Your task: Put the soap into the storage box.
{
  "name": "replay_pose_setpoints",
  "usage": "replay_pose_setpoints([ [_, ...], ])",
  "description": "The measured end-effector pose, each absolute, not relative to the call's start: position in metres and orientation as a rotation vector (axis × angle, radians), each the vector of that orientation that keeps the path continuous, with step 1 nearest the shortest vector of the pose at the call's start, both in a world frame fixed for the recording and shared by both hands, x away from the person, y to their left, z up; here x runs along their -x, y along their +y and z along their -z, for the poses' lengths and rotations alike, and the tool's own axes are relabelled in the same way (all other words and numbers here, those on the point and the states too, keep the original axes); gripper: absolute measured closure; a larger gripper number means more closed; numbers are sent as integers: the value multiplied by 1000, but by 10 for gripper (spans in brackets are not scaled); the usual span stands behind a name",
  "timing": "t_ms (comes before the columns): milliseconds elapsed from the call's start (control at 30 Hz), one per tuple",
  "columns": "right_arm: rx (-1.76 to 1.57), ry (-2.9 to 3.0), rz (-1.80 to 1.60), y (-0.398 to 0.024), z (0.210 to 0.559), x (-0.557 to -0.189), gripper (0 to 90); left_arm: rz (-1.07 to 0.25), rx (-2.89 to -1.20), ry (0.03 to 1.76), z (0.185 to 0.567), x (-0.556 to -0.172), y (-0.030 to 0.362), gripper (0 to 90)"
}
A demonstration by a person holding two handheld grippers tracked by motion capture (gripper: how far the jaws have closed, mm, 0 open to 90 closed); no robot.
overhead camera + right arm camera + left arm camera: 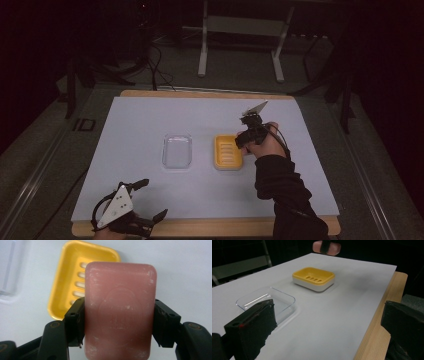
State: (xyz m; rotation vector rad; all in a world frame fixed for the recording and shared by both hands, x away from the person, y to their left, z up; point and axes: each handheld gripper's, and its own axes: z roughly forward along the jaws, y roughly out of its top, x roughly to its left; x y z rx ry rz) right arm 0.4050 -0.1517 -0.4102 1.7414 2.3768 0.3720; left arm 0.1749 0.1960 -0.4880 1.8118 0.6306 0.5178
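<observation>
The right gripper (248,131) hung just beside the yellow soap dish (228,152), at its right edge. A clear tray (177,150) lay near the dish's left. The left gripper (145,200) rested at the near table edge (210,227), jaws apart.

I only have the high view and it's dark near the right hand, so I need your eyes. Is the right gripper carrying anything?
Observer: Yes. The right gripper is clamped on a pink soap bar, one jaw on each long side.
Operator: Where is it relative to the yellow dish?
Observer: In the right gripper view the bar hangs over the right part of the yellow soap dish, whose slotted bottom holds nothing.
Operator: And the left gripper?
Observer: The left gripper has its jaws wide apart with nothing between them, by the near wooden edge, facing the clear tray.
</observation>
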Motion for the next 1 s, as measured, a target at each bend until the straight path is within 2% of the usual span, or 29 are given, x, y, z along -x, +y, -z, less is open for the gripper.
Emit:
replay_pose_setpoints([
  [433, -1725, 2349, -494, -110, 411, -400, 375, -511, -1798, 619, 487, -174, 196, 2],
  [1000, -1807, 2239, -562, -102, 448, -402, 375, -516, -1807, 618, 487, -173, 196, 2],
])
